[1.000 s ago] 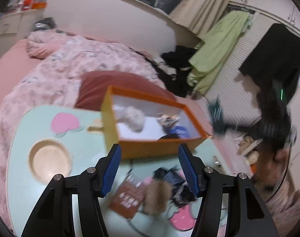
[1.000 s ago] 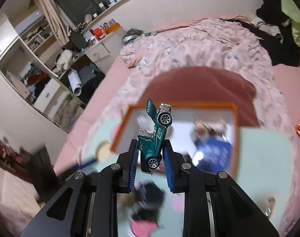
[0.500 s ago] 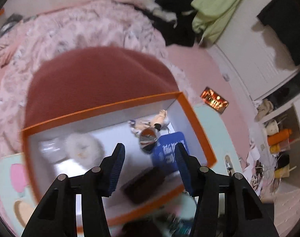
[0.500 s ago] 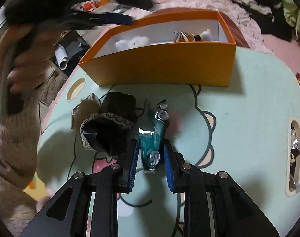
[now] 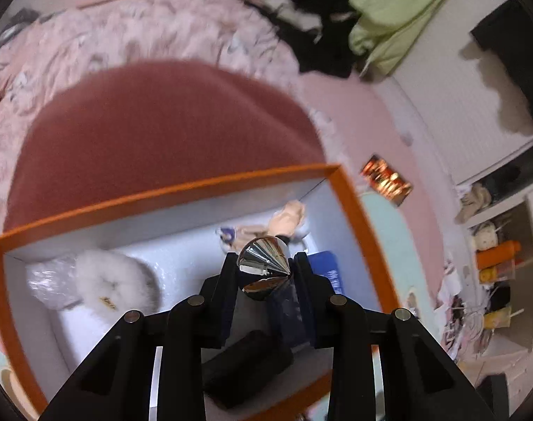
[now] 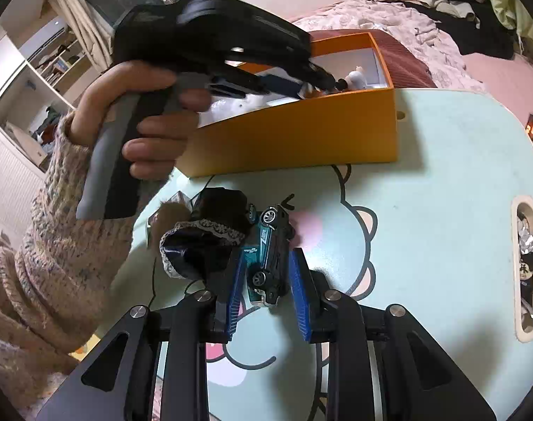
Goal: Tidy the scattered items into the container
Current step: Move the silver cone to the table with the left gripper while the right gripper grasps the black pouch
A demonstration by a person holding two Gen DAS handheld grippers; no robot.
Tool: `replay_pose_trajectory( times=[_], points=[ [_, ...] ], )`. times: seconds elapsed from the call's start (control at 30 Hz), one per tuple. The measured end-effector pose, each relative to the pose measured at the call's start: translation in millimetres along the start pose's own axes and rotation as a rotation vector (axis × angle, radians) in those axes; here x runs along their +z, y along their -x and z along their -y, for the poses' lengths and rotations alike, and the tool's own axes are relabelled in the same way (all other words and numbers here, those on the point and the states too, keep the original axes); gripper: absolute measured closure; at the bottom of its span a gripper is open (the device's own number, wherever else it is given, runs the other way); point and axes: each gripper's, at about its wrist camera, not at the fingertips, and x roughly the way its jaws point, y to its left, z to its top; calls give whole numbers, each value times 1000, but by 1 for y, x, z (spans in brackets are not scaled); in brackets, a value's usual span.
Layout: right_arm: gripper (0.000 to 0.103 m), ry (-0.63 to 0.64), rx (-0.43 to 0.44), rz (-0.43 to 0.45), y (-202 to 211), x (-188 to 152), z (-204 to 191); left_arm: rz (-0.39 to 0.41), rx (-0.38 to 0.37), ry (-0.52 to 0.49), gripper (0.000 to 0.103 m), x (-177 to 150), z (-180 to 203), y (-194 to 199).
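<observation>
Gripping the toy car [image 6: 271, 256] on the table [image 6: 441, 210], your right gripper [image 6: 266, 280] sits near its front edge. Beyond, your left gripper [image 5: 264, 273] is closing around a silver cone [image 5: 264, 258] over the orange box [image 5: 354, 210] at the far edge.

Left tool [image 5: 264, 266] tilted downward, jaws closing, right tool [image 6: 266, 273] clamped, angled down

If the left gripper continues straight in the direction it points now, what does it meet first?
Probably the shiny silver cone-shaped object between its closing jaws, inside the orange box. Depth is unclear; the left gripper may already touch it.
</observation>
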Motion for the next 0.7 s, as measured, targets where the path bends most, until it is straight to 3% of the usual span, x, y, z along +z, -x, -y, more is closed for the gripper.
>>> replay_pose_trajectory(
  times=[0.2, 0.37, 0.5, 0.7],
  points=[
    [76, -6, -2, 6, -1, 2, -2, 167, -112, -16, 73, -19, -8, 77],
    [76, -33, -9, 3, 1, 10, 2, 221, -90, -26, 73, -66, -25, 114],
    [73, -64, 13, -15, -1, 25, 15, 208, -67, 12, 73, -112, -50, 118],
    [71, -72, 22, -24, 4, 62, 8, 216, -30, 154, 73, -166, -83, 103]
  ],
)
